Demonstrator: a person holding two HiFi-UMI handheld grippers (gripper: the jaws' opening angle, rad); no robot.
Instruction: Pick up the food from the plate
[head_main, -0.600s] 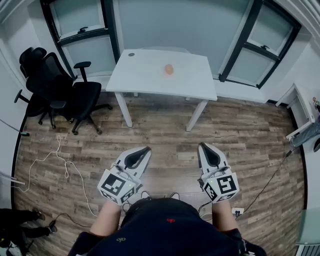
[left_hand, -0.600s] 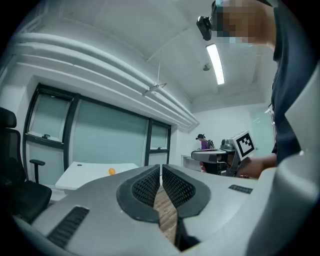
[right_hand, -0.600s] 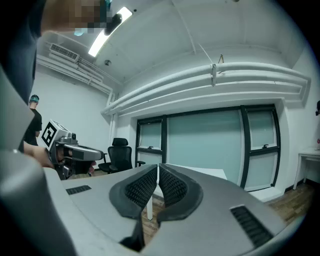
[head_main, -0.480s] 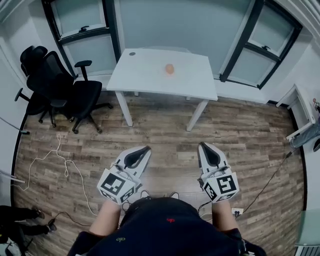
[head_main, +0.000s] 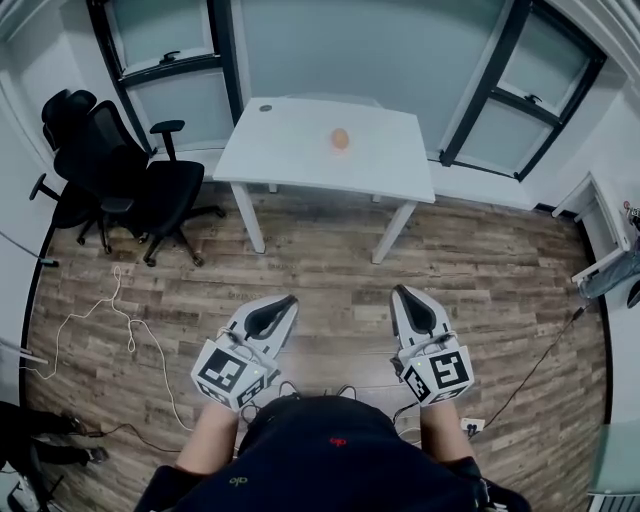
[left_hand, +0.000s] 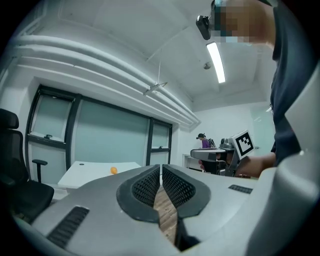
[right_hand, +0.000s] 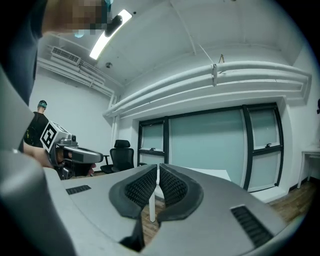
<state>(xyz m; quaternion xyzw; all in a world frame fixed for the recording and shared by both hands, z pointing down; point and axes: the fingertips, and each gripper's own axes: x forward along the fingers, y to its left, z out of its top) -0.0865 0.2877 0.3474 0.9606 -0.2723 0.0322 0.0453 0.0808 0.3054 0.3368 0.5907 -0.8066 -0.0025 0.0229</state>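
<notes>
Left gripper (left_hand: 161, 167): jaws shut, ribbed pads meet at the tips, nothing between them. Only a wedge of floor shows through the gap lower down. Right gripper (right_hand: 158, 167): jaws shut too, pads together, nothing held.

In the head view both are held low and near the body, left gripper (head_main: 283, 302) and right gripper (head_main: 405, 293) side by side and apart, tips pointing far, over wood floor (head_main: 330, 270).

Food (head_main: 340, 138): small orange round item on the white table (head_main: 290, 160), far from both grippers, roughly centred between them, slightly right of the table's middle. Not near either jaw pair. In the left gripper view the food (left_hand: 114, 170) is a tiny orange dot to the left of the jaws, well beyond them.

Hard to tell: the food is too small to name, and whether it sits on a plate cannot be made out. In the right gripper view the jaws cover most of the table (right_hand: 215, 173), and the food does not show.

Hands are hidden under the marker cubes (head_main: 226, 373). Chair (head_main: 120, 170) far left beside the table. Cables (head_main: 110, 310) on the floor, left.
</notes>
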